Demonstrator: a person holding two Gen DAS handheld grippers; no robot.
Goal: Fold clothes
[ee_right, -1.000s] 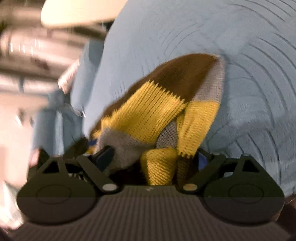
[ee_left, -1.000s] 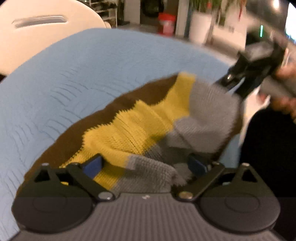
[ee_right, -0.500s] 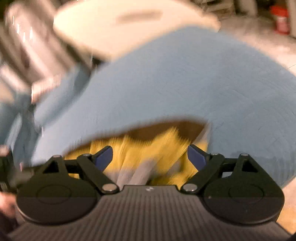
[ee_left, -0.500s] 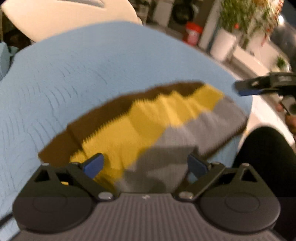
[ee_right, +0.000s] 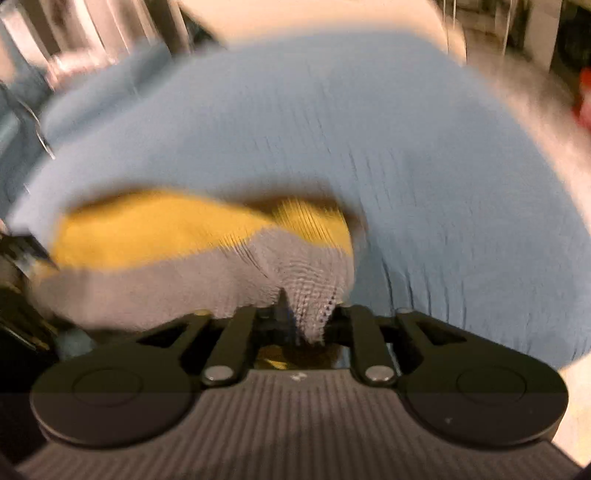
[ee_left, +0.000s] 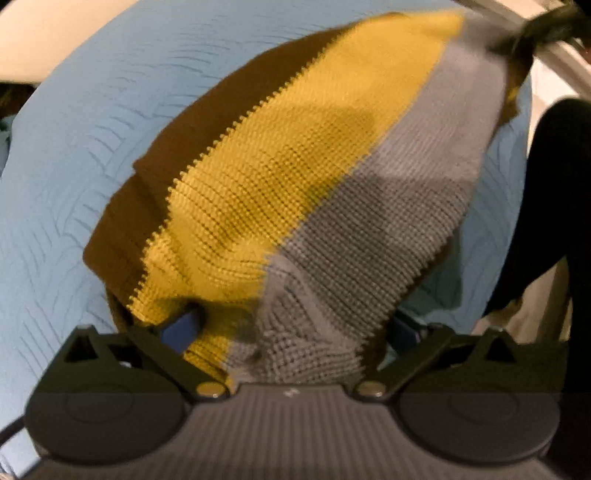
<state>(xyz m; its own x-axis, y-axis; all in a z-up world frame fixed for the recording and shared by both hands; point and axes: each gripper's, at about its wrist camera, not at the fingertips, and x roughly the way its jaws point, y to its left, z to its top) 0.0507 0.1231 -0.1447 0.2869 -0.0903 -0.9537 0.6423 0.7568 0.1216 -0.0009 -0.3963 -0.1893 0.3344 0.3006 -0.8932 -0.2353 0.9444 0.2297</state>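
A knitted garment in brown, yellow and grey stripes (ee_left: 295, 177) lies stretched over a light blue cloth-covered table (ee_left: 74, 147). My left gripper (ee_left: 291, 325) has its jaws wide apart, and the near end of the garment drapes between them; one blue pad (ee_left: 181, 328) shows. My right gripper (ee_right: 299, 321) is shut on the grey edge of the garment (ee_right: 221, 273); it also shows blurred at the garment's far corner in the left wrist view (ee_left: 532, 33).
The blue cloth (ee_right: 332, 129) covers the whole table. A cream chair back (ee_left: 44, 44) stands beyond the table at the far left. A dark-clothed leg (ee_left: 554, 221) is at the right edge.
My right gripper was open half a second ago and has closed on the garment's grey edge. The garment is now pulled out longer and flatter between the two grippers.
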